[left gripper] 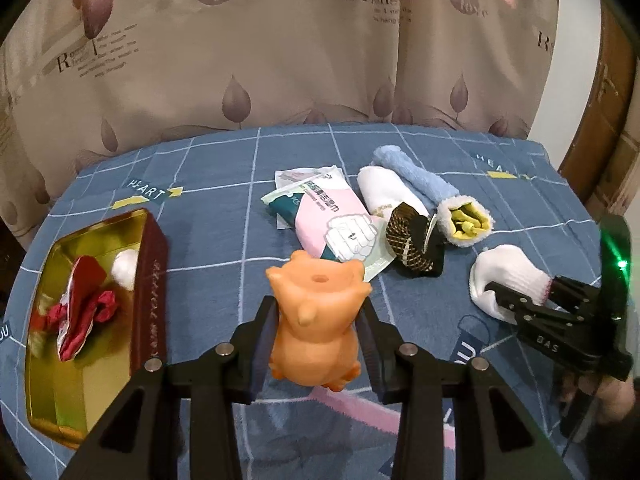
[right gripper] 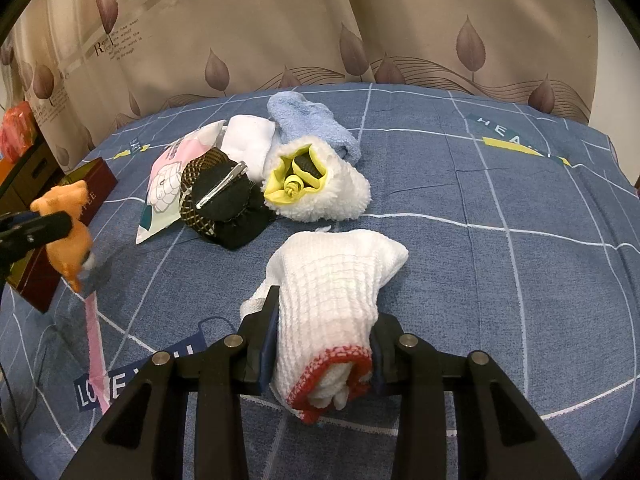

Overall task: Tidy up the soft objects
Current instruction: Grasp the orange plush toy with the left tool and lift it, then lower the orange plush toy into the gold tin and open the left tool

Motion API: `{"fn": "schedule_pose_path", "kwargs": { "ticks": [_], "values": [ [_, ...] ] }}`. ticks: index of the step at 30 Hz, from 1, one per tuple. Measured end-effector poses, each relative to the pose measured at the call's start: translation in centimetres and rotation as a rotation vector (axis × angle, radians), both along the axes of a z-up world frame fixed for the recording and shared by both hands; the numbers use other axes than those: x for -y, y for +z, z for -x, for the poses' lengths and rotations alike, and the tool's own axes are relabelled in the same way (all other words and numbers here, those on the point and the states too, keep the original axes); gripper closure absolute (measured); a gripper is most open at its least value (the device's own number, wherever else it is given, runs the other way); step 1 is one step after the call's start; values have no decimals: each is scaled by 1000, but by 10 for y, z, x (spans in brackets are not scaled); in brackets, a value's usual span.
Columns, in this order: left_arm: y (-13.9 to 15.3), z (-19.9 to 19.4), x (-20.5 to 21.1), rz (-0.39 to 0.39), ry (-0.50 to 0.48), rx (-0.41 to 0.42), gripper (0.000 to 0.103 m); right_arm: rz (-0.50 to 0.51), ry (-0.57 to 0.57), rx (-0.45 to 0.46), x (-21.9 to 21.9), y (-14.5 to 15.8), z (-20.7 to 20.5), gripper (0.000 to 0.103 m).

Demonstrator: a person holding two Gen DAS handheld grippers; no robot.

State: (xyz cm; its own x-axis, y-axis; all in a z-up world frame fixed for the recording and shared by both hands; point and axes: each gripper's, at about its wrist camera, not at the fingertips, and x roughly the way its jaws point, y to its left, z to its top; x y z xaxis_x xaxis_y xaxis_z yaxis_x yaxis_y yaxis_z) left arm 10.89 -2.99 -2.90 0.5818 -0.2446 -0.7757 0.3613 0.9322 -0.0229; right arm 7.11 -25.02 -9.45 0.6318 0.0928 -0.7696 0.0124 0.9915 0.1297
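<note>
Sorting under way: 2 items lie in the gold box point(left gripper: 44, 364); 5 remain on the bed point(left gripper: 224, 240).
Left hand-held gripper point(left gripper: 316, 344) clamps the orange toy point(left gripper: 316, 320); right hand-held gripper point(right gripper: 322, 350) clamps the white glove point(right gripper: 332, 280).

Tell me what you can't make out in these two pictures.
- Tin box: left wrist view blurs its contents; the right wrist view's left edge cuts it off.
- Wipes packet: orange toy covers its near end.
- Glove: underside hidden against the cloth, both views.
- Black hair clip: front hidden, facing down.
</note>
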Motion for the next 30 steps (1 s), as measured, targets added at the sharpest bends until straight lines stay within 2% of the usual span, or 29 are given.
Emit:
{"fn": "schedule_pose_path", "kwargs": {
  "ticks": [14,21,30],
  "values": [
    [26,7,-48,10,82,46,63,0,0,0,0,0,0,68],
    [35,-2,-101,-18,195,58,63,0,0,-1,0,0,0,68],
    [27,-6,-169,-67,336,36,63,0,1,-1,0,0,-1,68]
  ]
}}
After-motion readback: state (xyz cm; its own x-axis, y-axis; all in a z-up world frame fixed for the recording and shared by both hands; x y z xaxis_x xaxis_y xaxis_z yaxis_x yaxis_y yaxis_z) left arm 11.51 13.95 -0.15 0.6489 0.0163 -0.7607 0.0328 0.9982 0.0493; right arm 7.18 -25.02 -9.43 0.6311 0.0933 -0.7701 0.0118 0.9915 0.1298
